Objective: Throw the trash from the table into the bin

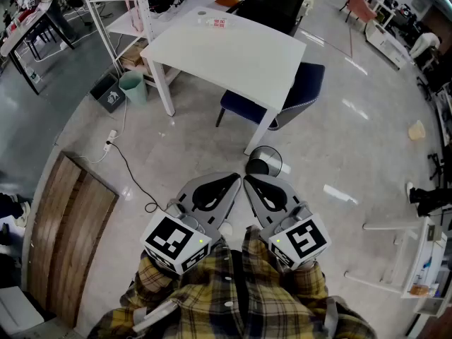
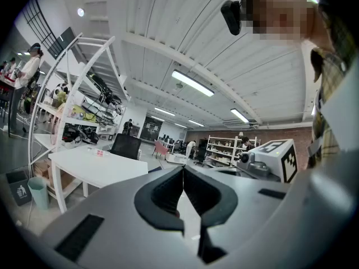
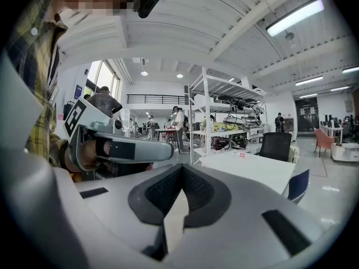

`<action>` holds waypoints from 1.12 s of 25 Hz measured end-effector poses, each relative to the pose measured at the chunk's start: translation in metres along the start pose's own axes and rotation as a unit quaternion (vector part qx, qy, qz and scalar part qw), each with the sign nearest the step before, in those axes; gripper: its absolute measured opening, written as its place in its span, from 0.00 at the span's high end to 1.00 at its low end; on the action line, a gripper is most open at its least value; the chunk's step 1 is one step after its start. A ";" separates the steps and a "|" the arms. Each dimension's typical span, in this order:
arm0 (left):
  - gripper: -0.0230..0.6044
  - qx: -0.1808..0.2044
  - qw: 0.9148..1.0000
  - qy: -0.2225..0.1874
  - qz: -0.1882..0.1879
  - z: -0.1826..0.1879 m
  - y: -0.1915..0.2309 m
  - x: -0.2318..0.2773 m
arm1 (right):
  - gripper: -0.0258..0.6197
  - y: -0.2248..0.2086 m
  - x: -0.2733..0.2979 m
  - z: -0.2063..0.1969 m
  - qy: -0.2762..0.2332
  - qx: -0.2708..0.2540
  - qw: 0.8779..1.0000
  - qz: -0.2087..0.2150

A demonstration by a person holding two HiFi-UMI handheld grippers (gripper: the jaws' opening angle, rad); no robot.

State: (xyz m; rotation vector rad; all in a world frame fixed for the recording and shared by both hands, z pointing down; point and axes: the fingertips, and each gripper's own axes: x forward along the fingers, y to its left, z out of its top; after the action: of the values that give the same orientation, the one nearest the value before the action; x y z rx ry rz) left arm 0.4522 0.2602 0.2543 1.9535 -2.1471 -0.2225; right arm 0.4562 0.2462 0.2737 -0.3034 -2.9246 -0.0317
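A small red-and-white packet (image 1: 219, 22) lies near the far edge of the white table (image 1: 233, 58), with a small pale item (image 1: 203, 13) beside it. A round bin with a dark liner (image 1: 265, 162) stands on the floor just ahead of my grippers. My left gripper (image 1: 237, 177) and right gripper (image 1: 246, 181) are held side by side close to my body, both shut and empty, their tips nearly touching. The left gripper view shows its shut jaws (image 2: 183, 170), the table (image 2: 95, 167) and the packet (image 2: 99, 152). In the right gripper view the shut jaws (image 3: 181, 170) point toward the table (image 3: 252, 170).
A black office chair (image 1: 272, 2) stands behind the table and a blue chair (image 1: 296, 90) is tucked at its right side. A teal bin (image 1: 132, 87) and a black bin (image 1: 108, 94) sit by the table's left leg. A cable (image 1: 131, 175) crosses the floor; a wooden panel (image 1: 67, 232) lies at left.
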 end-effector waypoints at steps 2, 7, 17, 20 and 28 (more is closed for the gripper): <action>0.95 0.002 1.000 -0.001 -0.004 0.000 -0.005 0.005 | 0.96 -0.003 -0.004 0.000 -0.001 -0.002 1.000 0.001; 0.95 0.005 1.000 0.001 -0.003 0.000 -0.007 0.013 | 0.96 -0.011 -0.007 0.000 -0.004 0.000 1.000 -0.001; 0.95 0.015 1.000 0.004 0.018 -0.009 -0.013 0.018 | 0.96 -0.027 -0.024 -0.009 -0.011 0.017 1.000 -0.007; 0.95 0.018 1.000 0.005 0.021 -0.015 -0.017 0.018 | 0.96 -0.028 -0.028 -0.012 -0.014 0.017 1.000 -0.007; 0.95 0.010 0.999 0.017 0.034 -0.024 -0.004 0.023 | 0.96 -0.038 -0.016 -0.026 -0.004 0.038 0.999 0.000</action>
State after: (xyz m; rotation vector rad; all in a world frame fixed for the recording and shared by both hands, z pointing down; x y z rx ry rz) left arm 0.4604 0.2376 0.2776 1.8774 -2.1979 -0.1549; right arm 0.4685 0.2047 0.2957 -0.2929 -2.9243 0.0793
